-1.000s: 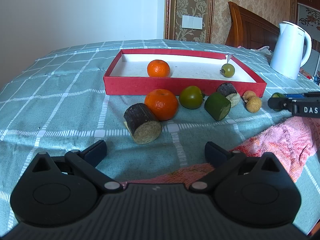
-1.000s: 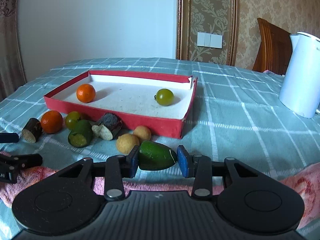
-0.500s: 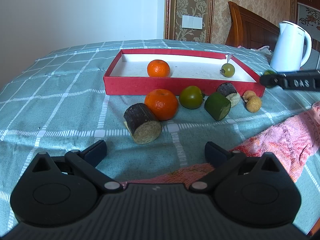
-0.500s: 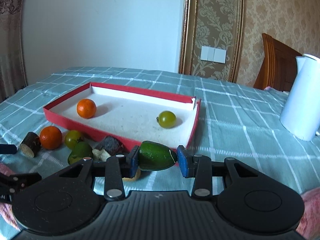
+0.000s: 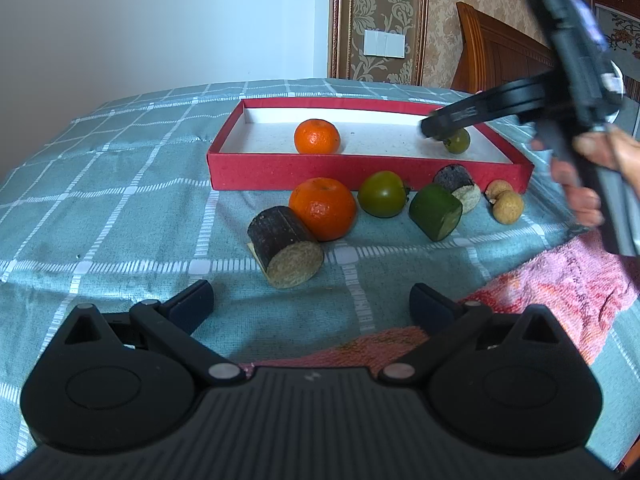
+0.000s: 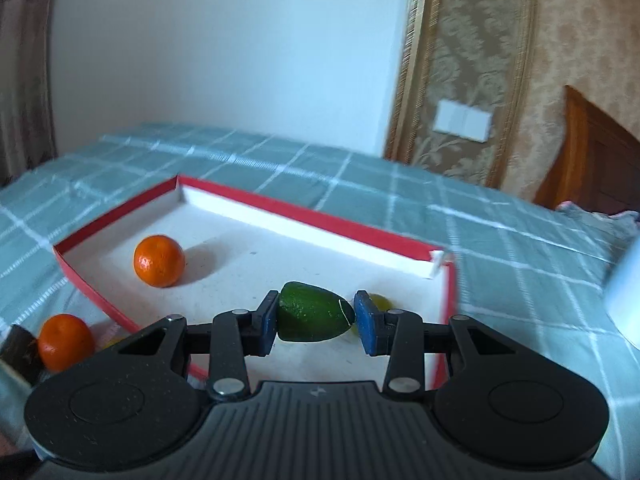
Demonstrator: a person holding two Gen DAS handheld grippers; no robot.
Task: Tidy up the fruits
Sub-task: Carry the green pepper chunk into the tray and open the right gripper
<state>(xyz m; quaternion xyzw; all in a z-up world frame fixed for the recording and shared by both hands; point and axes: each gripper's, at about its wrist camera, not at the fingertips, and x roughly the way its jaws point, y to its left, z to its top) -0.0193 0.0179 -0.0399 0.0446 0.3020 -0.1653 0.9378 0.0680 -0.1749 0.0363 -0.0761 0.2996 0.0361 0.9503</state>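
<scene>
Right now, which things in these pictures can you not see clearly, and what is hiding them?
- Small green fruit in the red tray: right wrist view, mostly behind the right hand-held gripper and its green piece.
- White kettle: right wrist view, cut by the edge.
- Right hand-held gripper, left wrist view: blurred, its hold unreadable.

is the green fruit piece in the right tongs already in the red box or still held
Still held. The right tongs are shut on the green fruit piece, above the red box floor, near the small green fruit.
</scene>
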